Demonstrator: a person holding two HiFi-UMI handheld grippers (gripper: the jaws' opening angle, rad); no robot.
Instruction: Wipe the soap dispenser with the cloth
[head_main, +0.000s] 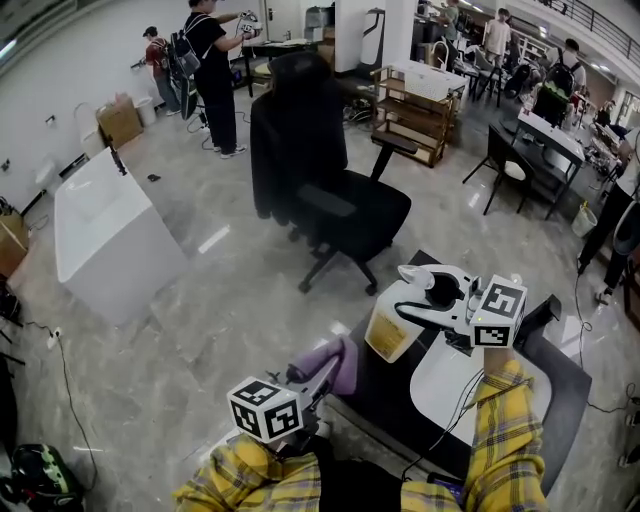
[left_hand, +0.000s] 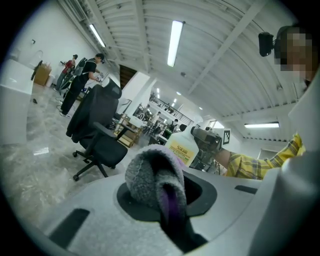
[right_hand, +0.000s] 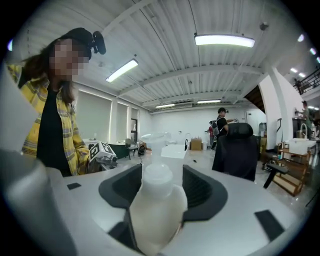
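Cloth (left_hand: 152, 172) bunched in the left gripper (left_hand: 167, 212) — right gripper (right_hand: 157, 197) clamps the soap dispenser (right_hand: 159, 187), base cut off.

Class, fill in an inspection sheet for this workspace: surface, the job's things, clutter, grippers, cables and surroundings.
Surface: dark table, with a white rounded object on it, kind unclear.
Job's things: soap dispenser, pale with a yellow label, at the table's left edge; grey-purple cloth, apart from it.
Clutter: nothing seen.
Grippers: left gripper shut on the cloth; right gripper shut on the soap dispenser.
Cables: black cable runs from the right gripper toward the person; floor cable at the left.
Surroundings: black office chair, white tub, wooden shelf, people standing at the back.
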